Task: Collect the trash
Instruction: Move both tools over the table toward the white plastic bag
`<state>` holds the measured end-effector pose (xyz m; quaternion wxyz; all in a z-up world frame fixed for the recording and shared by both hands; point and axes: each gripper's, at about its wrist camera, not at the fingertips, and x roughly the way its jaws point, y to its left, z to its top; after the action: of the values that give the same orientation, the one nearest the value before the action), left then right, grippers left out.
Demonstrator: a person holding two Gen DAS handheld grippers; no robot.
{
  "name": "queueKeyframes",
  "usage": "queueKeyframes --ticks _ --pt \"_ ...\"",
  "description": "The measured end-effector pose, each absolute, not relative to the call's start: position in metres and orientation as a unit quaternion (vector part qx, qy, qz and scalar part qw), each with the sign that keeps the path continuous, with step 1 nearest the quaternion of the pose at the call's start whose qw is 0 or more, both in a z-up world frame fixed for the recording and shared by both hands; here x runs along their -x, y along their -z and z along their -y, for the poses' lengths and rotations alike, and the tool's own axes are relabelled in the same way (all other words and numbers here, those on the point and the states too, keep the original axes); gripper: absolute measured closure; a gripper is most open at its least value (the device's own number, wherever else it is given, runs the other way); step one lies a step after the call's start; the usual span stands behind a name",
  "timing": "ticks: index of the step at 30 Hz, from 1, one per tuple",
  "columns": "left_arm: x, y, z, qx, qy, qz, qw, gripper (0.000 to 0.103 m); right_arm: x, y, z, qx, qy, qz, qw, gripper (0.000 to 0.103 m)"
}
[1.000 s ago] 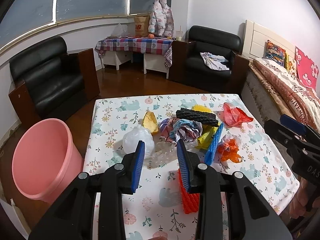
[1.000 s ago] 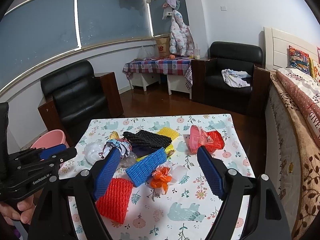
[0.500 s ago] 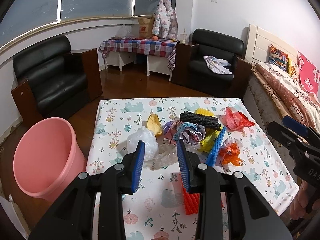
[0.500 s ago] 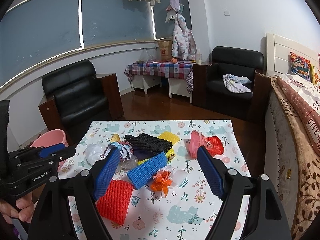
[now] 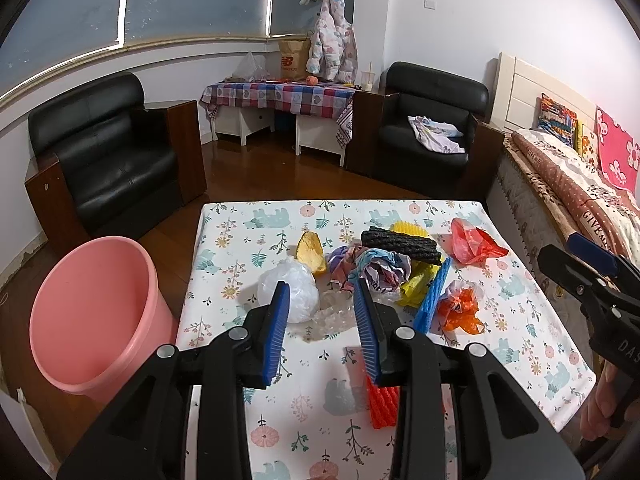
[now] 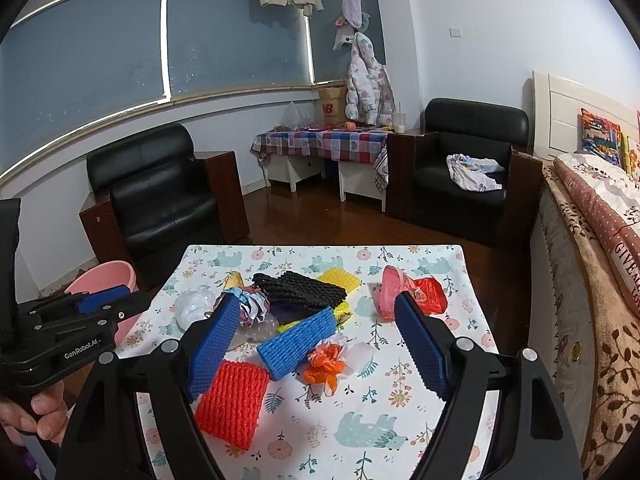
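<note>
We see the trash heaped in the middle of the table (image 5: 248, 240), on its animal-print cloth. The left gripper (image 5: 322, 300) hovers over the near side of the heap with its blue pads parted and nothing between them; past the gap lies crumpled clear plastic wrap (image 5: 332, 314), with the white plastic bag (image 5: 290, 294) just beyond the left pad and the crumpled printed wrapper (image 5: 380, 266) beyond the right one. A red foam net (image 5: 380, 406) shows under the right pad, closer to us than the jaws.

The right gripper (image 6: 316, 320) also hangs above the table with its jaws spread wide and empty. In its view the blue foam net (image 6: 298, 342) and the orange plastic scrap (image 6: 326, 364) lie on the cloth in line with the gap, beneath the pads and not touched. The black foam net (image 6: 300, 290), the yellow foam net (image 6: 340, 278) and the red plastic bag (image 6: 412, 294) sit farther back.

The pink bucket (image 5: 86, 312) stands on the floor just beside the table's left edge.
</note>
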<state>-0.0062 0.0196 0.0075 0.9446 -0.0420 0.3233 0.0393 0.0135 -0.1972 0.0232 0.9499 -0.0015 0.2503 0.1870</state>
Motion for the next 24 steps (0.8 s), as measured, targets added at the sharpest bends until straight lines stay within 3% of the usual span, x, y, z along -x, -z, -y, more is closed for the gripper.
queueKeyframes --ticks 24 --pt "0.009 0.004 -0.038 0.048 -0.043 -0.339 0.938 0.069 -0.016 -0.016 0.205 -0.011 -0.175 -0.267 0.948 0.027"
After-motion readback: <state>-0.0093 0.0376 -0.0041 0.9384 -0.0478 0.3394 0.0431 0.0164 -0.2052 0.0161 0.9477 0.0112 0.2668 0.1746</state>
